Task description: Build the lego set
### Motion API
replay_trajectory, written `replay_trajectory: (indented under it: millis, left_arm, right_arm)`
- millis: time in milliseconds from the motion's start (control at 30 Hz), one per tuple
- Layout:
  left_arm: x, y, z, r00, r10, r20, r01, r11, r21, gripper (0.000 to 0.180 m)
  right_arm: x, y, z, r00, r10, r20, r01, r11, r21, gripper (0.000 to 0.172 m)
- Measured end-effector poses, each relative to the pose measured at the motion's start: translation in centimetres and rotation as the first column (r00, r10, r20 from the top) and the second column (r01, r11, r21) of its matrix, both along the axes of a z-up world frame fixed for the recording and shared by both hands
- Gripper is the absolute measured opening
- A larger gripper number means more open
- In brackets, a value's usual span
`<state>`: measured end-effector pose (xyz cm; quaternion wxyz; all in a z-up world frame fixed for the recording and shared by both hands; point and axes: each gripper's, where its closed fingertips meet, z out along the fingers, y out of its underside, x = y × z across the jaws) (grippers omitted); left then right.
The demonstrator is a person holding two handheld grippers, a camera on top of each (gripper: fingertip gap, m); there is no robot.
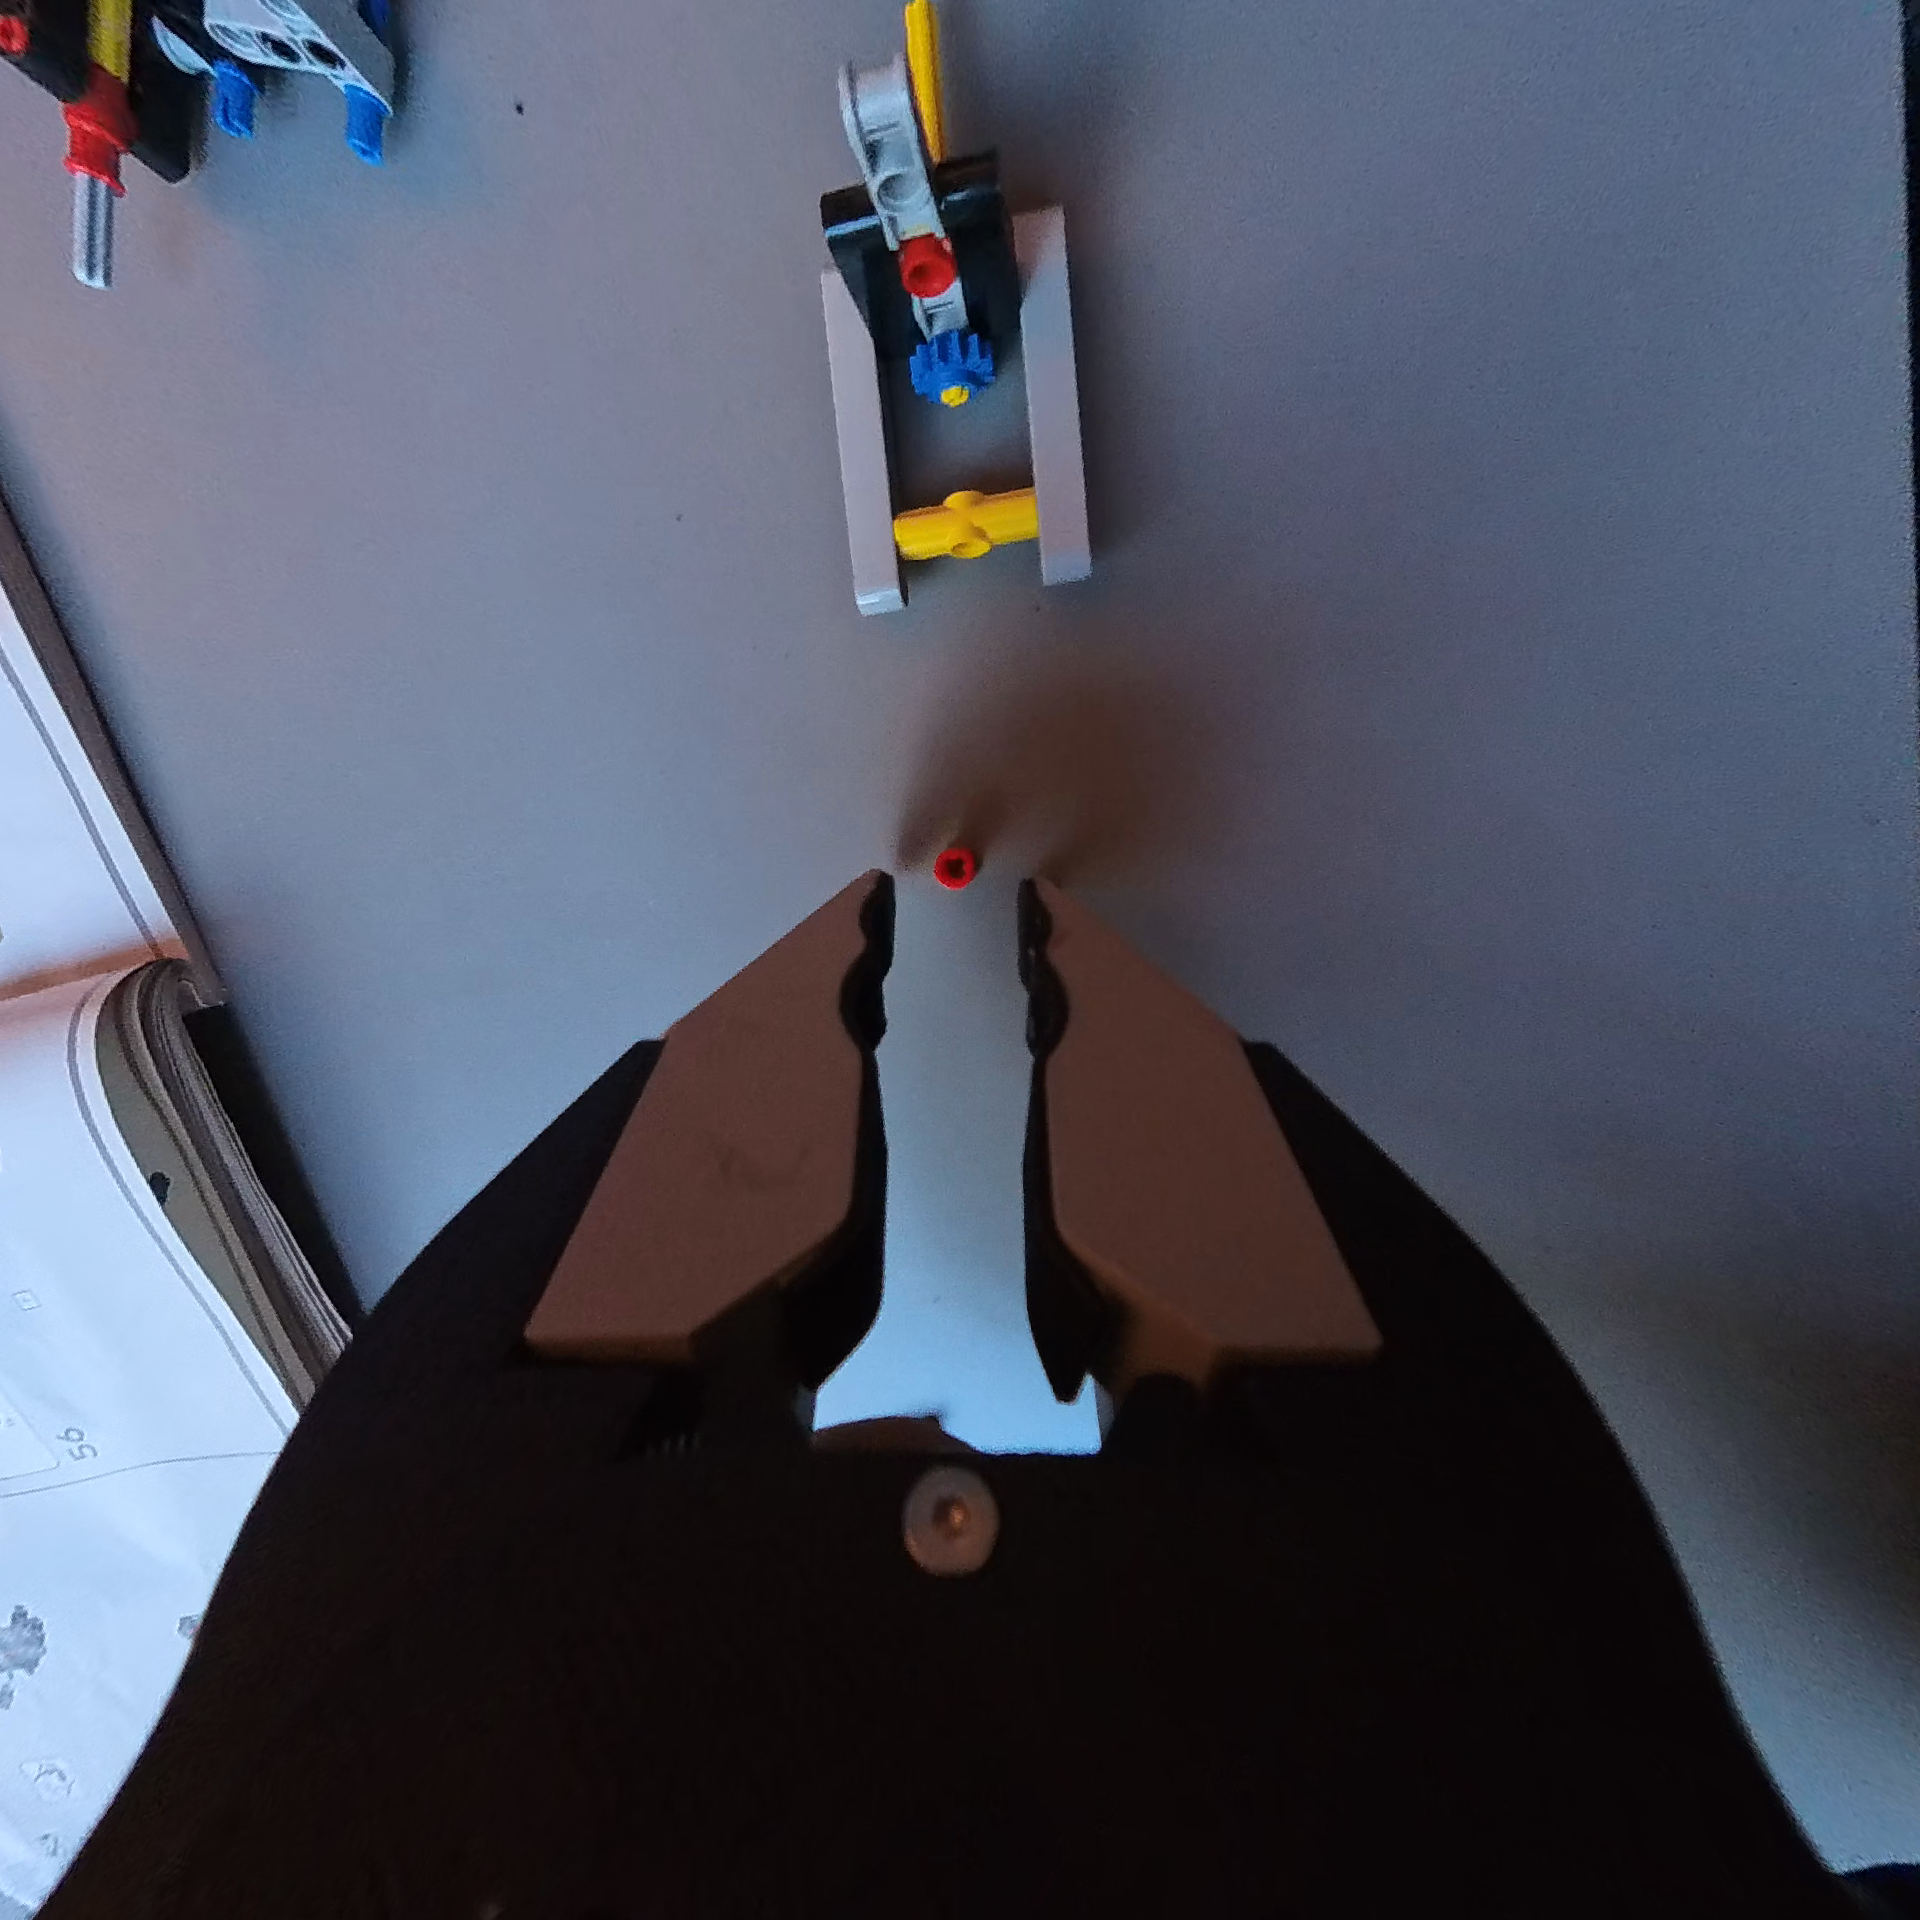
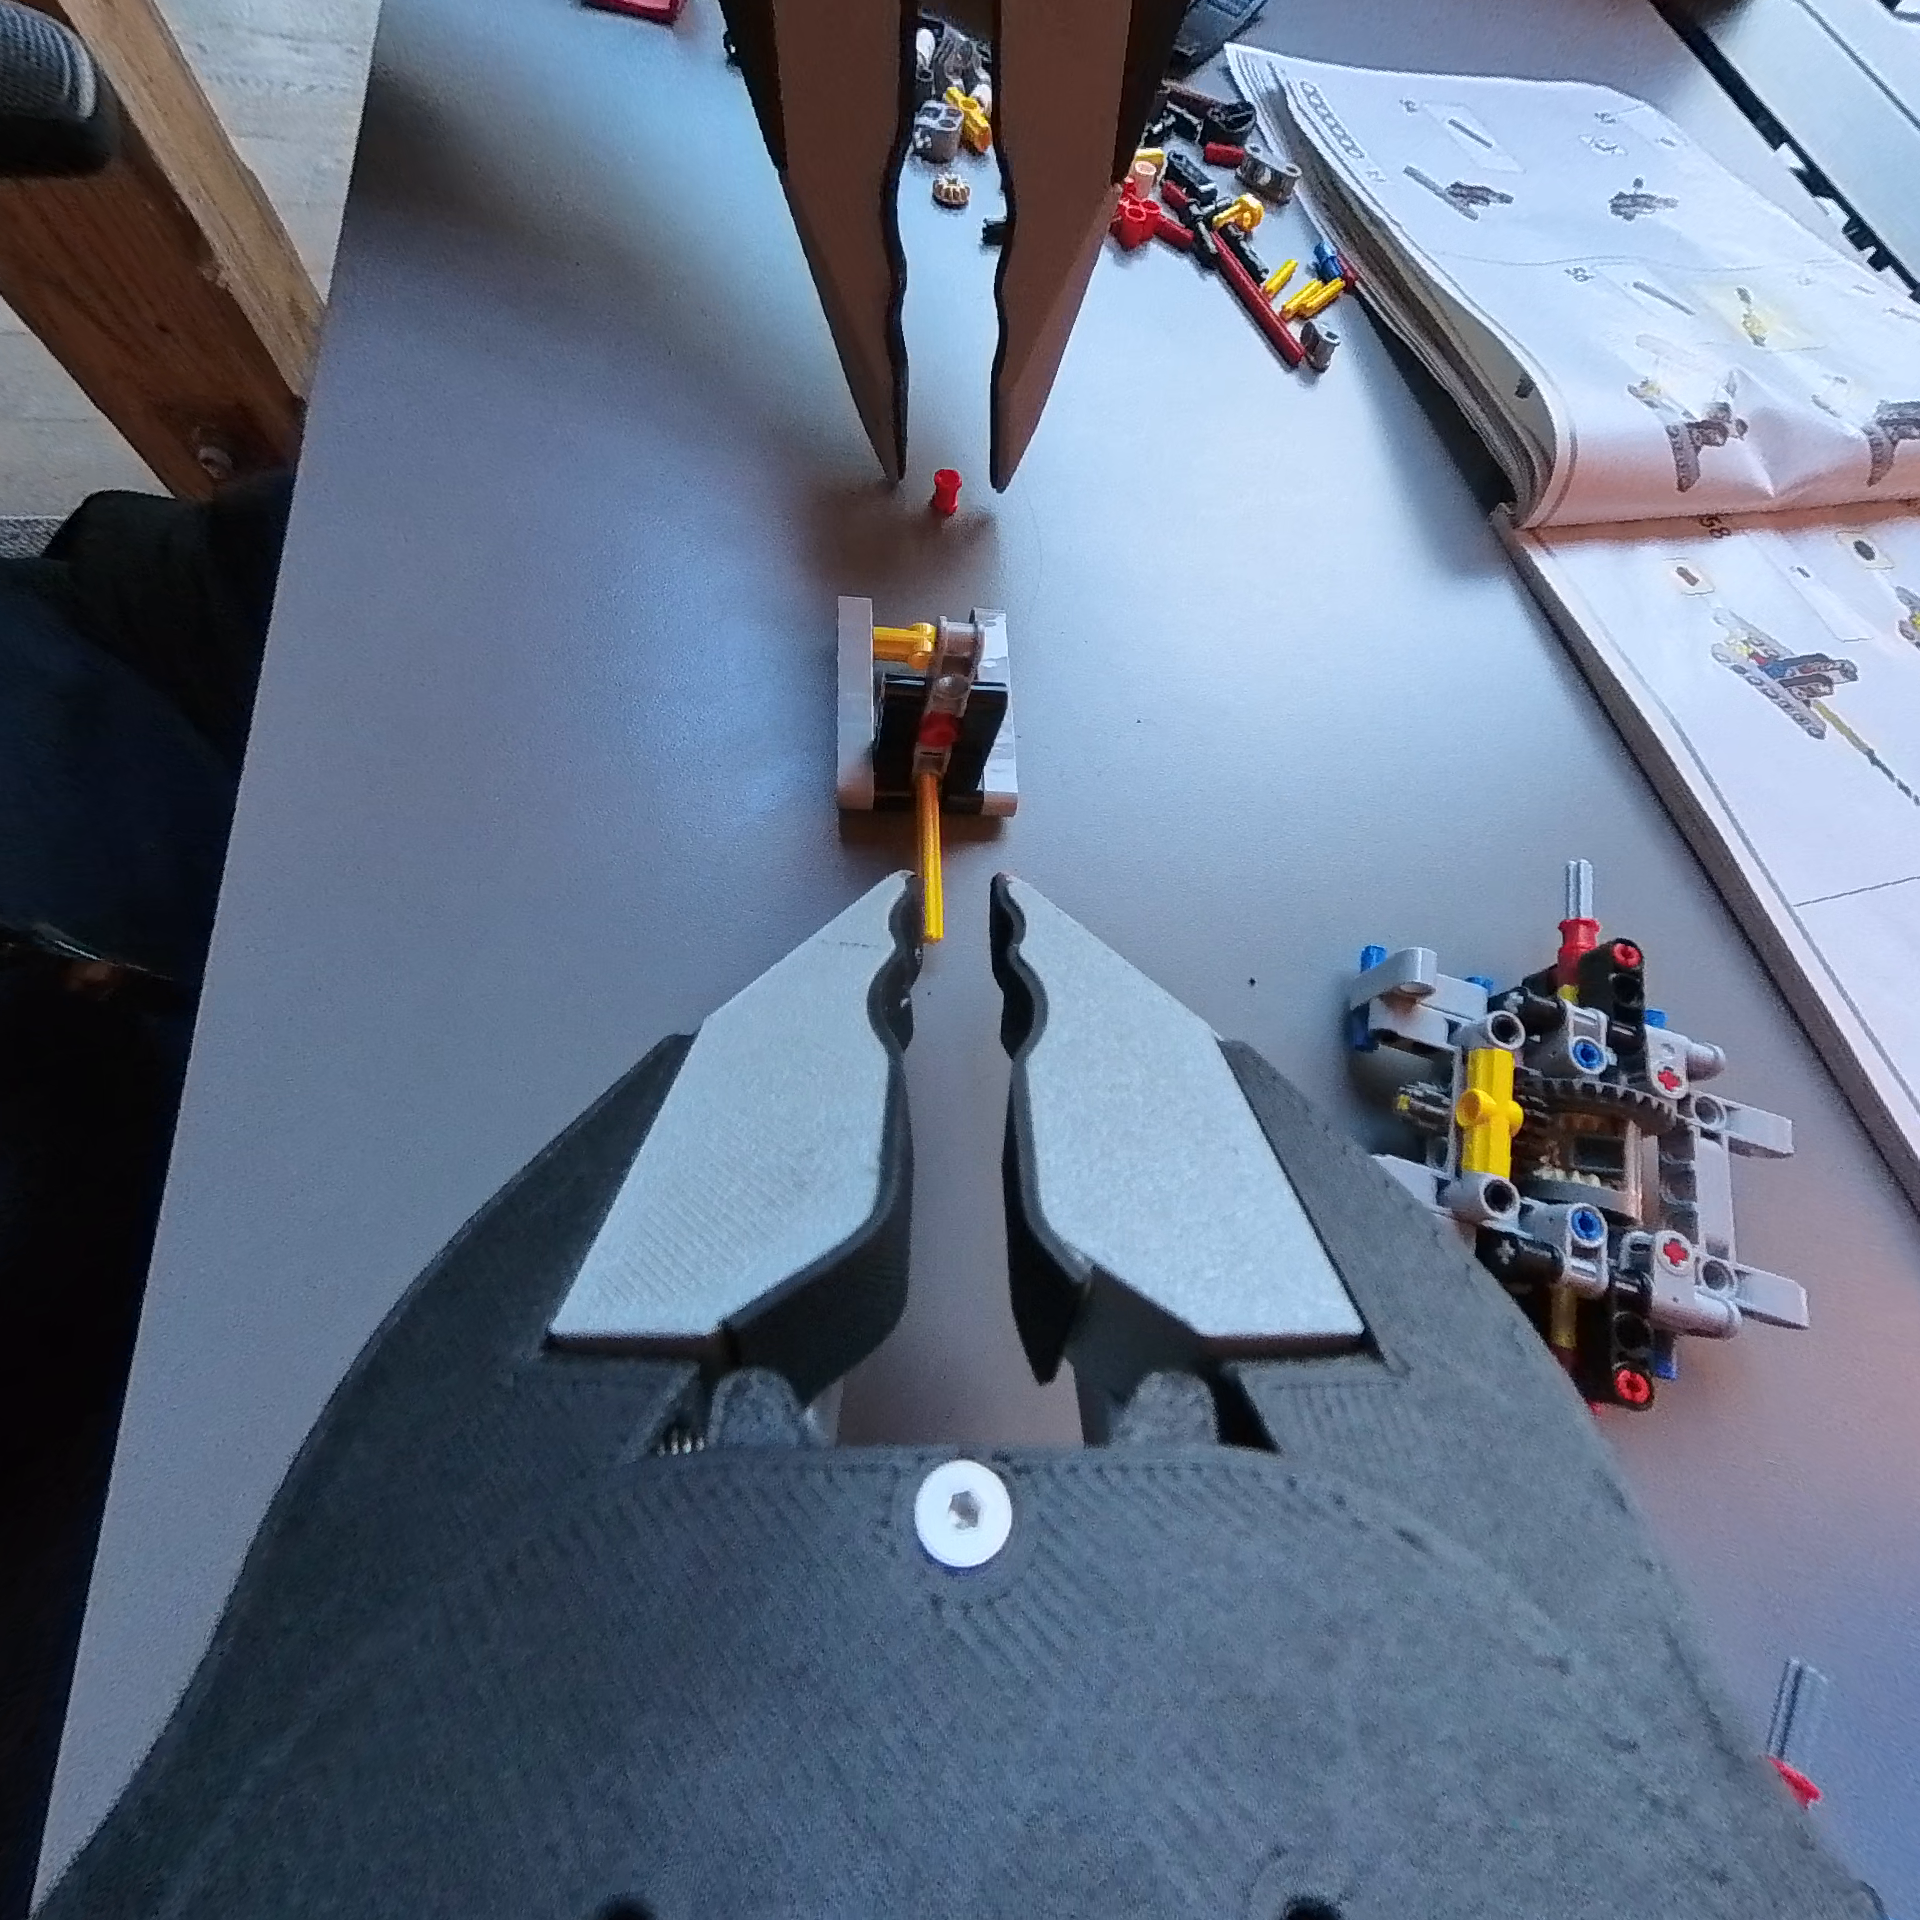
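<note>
Parted narrowly and holding nothing, the left tongs (image 1: 954, 883) are seen just short of a small red bush (image 1: 953, 869) standing alone on the grey surface (image 1: 1455, 520); it is judged light, stiff, prone to roll, best pinched across its sides. Similarly the right tongs (image 2: 951, 883) are parted, a yellow rod (image 2: 932, 883) lying unpressed between their tips
</note>
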<state>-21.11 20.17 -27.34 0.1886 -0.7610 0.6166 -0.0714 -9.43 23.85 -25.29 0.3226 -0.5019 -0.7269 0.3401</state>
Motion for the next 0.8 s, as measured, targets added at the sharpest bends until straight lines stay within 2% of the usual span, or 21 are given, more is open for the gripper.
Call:
replay_trajectory:
  millis: [533,800]
  left_arm:
    - [-0.61,-0.02,0.71,0.999,0.033,0.029,-0.033,0.999,-0.006,0.022]
    - [-0.15,0.09,0.82,1.000,-0.003,0.023,0.003,1.000,-0.014,0.019]
  right_arm:
    - [0.12,0.05,0.04,1.000,0.001,-0.001,-0.001,1.000,-0.006,0.009]
    - [0.12,0.05,-0.04,1.000,0.002,0.006,-0.002,1.000,-0.011,0.009]
